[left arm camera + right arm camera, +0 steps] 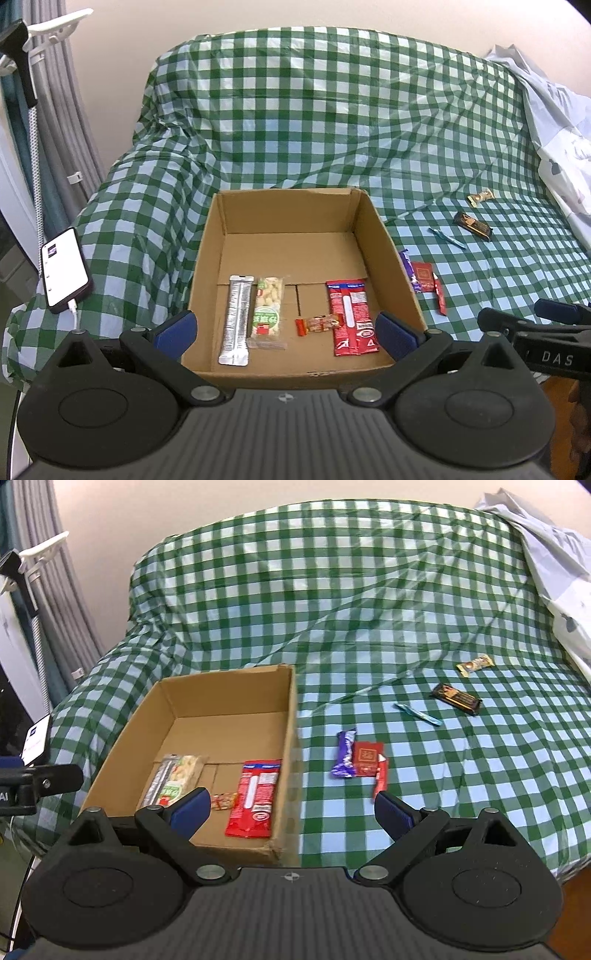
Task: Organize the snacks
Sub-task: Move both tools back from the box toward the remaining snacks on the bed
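Note:
A cardboard box [384,236] [122,746] sits on the green checked cloth. Inside it lie a silver stick pack [236,319], a green nut bag [267,310] [181,779], a small red candy [319,324] [224,800] and a red packet [352,317] [256,797]. My left gripper [286,330] hangs open over the box's near edge, holding nothing. My right gripper [293,810] is open and empty at the box's right corner. Right of the box lie a purple bar [345,755], a red sachet [366,758], a red stick [382,781], a blue stick [417,713], a dark bar [458,698] and a gold candy [474,664].
A phone [64,271] on a charging cable lies on the cloth left of the box. A pale crumpled sheet [554,550] is at the far right. Grey curtains [55,110] and a white stand are at the left. The bed's near edge drops off below the grippers.

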`<state>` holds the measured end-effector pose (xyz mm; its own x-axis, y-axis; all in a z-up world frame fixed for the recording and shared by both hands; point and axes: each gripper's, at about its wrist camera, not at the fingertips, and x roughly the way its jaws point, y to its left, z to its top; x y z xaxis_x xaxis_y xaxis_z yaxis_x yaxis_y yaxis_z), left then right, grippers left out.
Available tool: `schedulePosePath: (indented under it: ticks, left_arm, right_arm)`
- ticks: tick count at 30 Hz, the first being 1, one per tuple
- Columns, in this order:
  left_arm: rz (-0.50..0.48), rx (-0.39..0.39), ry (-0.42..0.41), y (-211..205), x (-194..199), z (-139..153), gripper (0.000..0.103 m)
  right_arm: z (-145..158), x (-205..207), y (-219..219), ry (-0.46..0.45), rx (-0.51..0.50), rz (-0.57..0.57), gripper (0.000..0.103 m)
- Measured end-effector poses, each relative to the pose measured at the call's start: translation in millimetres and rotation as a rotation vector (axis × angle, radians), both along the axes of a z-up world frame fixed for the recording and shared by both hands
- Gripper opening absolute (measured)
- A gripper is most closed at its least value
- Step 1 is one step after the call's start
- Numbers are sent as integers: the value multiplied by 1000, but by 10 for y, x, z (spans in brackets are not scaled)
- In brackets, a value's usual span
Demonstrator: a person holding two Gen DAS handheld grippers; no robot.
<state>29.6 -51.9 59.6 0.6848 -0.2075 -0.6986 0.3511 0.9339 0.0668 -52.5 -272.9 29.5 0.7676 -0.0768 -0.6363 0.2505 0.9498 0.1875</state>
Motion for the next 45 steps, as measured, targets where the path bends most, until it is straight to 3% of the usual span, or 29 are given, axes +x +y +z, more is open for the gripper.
schedulePosePath:
  ticks: [23,36,45]
  left_arm:
    - [-81,50,35,-773,233,-81,103]
    - [-219,84,92,-1715,407,-286,103]
    - [-258,76,160,-2482,791,-503,103]
  right_arm:
    - [-166,11,-785,10,18,-141,96]
    - [-419,-53,-1405,44,61,-258,96]
    - [-632,-86,-1918,54,77,-348,96]
